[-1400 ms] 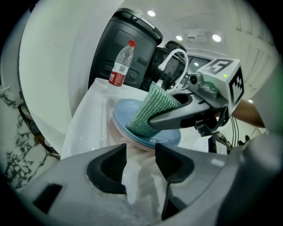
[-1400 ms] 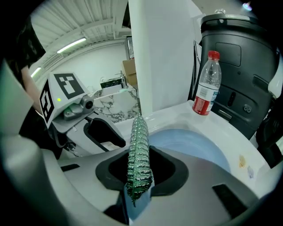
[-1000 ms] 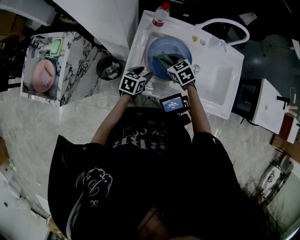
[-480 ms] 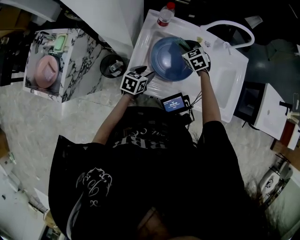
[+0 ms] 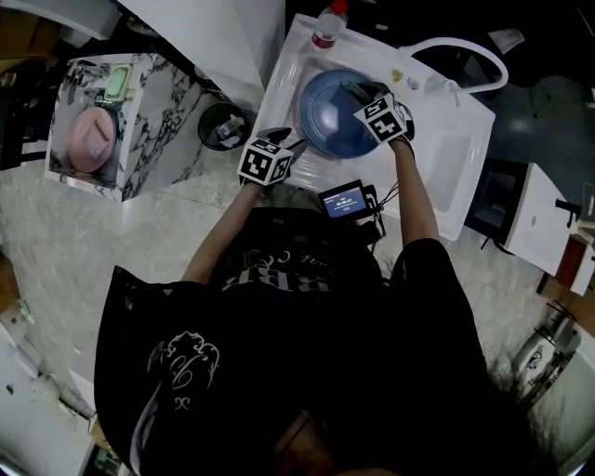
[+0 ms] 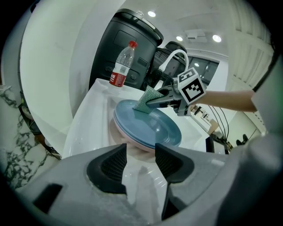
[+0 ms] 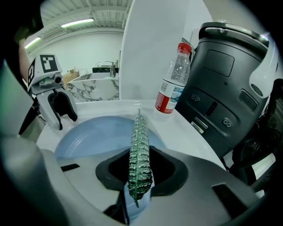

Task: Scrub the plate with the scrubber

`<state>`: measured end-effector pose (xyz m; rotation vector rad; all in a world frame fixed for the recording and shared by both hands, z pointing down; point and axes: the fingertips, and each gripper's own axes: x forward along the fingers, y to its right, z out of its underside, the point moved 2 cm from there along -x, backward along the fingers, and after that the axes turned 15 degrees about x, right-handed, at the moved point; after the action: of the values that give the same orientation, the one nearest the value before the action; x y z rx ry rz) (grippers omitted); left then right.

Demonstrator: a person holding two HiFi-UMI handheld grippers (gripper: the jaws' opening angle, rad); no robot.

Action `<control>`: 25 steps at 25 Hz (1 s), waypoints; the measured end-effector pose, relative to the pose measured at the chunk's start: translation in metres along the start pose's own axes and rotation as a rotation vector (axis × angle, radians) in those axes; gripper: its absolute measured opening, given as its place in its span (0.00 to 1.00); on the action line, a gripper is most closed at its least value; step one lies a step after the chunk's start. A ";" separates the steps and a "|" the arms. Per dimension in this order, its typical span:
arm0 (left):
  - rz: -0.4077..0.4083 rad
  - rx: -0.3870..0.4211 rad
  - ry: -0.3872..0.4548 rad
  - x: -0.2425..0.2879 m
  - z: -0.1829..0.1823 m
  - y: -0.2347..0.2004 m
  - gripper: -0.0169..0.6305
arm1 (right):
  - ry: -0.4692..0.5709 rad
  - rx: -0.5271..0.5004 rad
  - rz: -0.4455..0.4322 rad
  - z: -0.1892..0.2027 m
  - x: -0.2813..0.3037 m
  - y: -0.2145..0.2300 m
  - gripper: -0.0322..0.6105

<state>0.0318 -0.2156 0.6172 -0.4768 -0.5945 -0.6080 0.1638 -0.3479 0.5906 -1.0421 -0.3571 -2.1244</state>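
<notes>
A blue plate (image 5: pixel 330 116) lies in the white sink (image 5: pixel 437 158), stacked on a pinkish dish (image 6: pixel 132 141). My right gripper (image 5: pixel 361 95) is shut on a green scrubber (image 7: pixel 139 152), which stands edge-on between its jaws. In the left gripper view the scrubber (image 6: pixel 148 98) touches the plate (image 6: pixel 150 126) near its far rim. My left gripper (image 6: pixel 140 152) is open just short of the plate's near left rim, with only white sink showing between its jaws. It also appears in the right gripper view as the left gripper (image 7: pixel 59 108), beside the plate (image 7: pixel 95 132).
A water bottle (image 5: pixel 325 26) stands at the sink's far corner, in front of a black appliance (image 7: pixel 230 75). A white hose loop (image 5: pixel 456 51) arches over the sink's right side. A marble counter (image 5: pixel 158 121) holding a pink dish (image 5: pixel 88 139) and a black bin (image 5: pixel 221 127) are left.
The right gripper has carried the scrubber from the plate's near middle across to its far right rim. The left gripper has stayed in place.
</notes>
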 end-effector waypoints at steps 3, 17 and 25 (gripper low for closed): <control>0.002 -0.011 0.008 0.000 -0.001 -0.001 0.34 | 0.005 0.007 -0.026 0.004 -0.006 -0.016 0.19; 0.036 0.000 0.020 -0.002 -0.002 0.002 0.33 | -0.045 0.093 -0.239 0.030 -0.048 -0.107 0.19; 0.047 0.011 0.012 -0.001 -0.002 0.003 0.32 | -0.089 0.146 -0.323 0.037 -0.059 -0.130 0.19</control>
<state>0.0333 -0.2140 0.6146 -0.4752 -0.5740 -0.5618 0.1159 -0.2093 0.5774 -1.0517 -0.7565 -2.2954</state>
